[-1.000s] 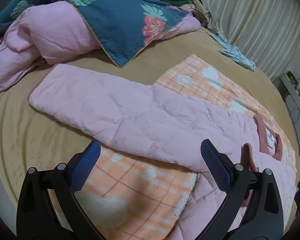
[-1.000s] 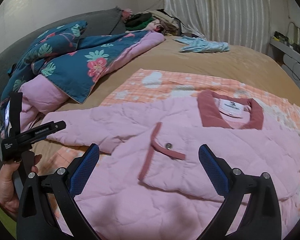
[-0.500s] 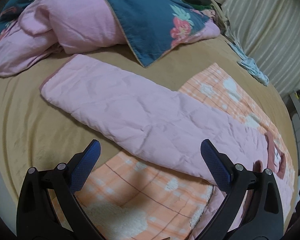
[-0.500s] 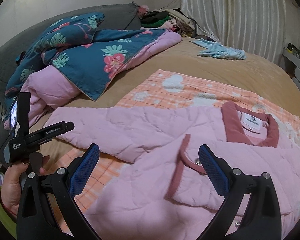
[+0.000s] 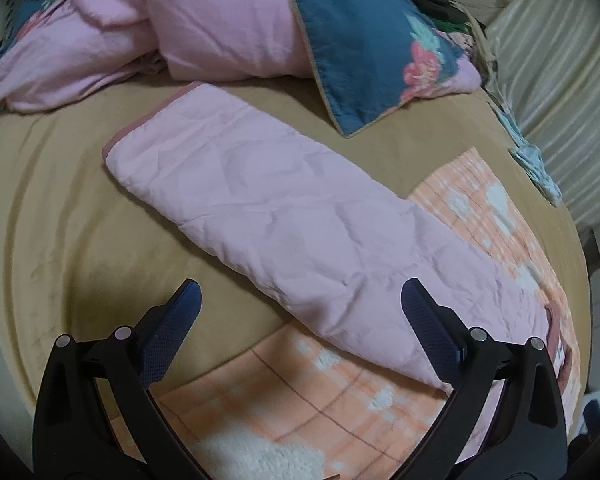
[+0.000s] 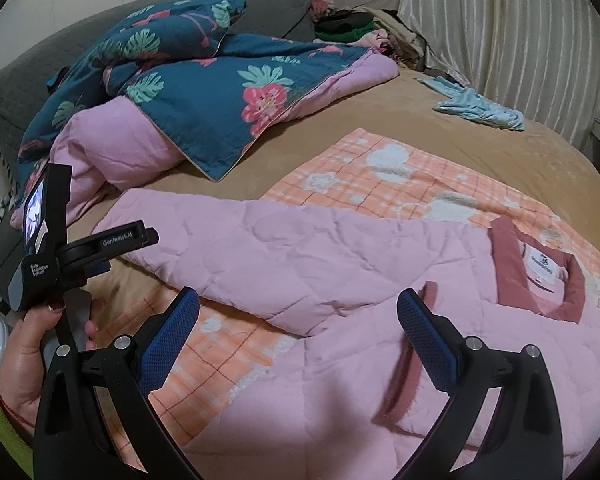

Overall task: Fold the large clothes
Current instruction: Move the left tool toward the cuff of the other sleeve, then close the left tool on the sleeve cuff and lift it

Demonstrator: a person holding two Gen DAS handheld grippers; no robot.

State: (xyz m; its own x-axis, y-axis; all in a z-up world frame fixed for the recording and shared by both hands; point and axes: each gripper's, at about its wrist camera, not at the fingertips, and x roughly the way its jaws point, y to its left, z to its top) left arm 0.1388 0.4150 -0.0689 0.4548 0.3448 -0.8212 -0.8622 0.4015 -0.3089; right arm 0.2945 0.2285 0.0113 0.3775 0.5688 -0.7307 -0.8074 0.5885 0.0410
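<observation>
A pink jacket (image 6: 340,280) lies flat on an orange blanket (image 6: 380,176) on the bed (image 6: 380,120), its sleeve (image 5: 280,216) stretched toward 10 o'clock. Left gripper (image 5: 300,328) and right gripper (image 6: 298,328) hover above it, jaws spread, holding nothing.

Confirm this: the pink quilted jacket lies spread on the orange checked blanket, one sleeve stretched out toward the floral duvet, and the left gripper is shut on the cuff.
Not quite. The left gripper is open and holds nothing; the left wrist view shows it short of the sleeve. The rest stands: pink quilted jacket on the orange checked blanket, sleeve toward the floral duvet.
</observation>
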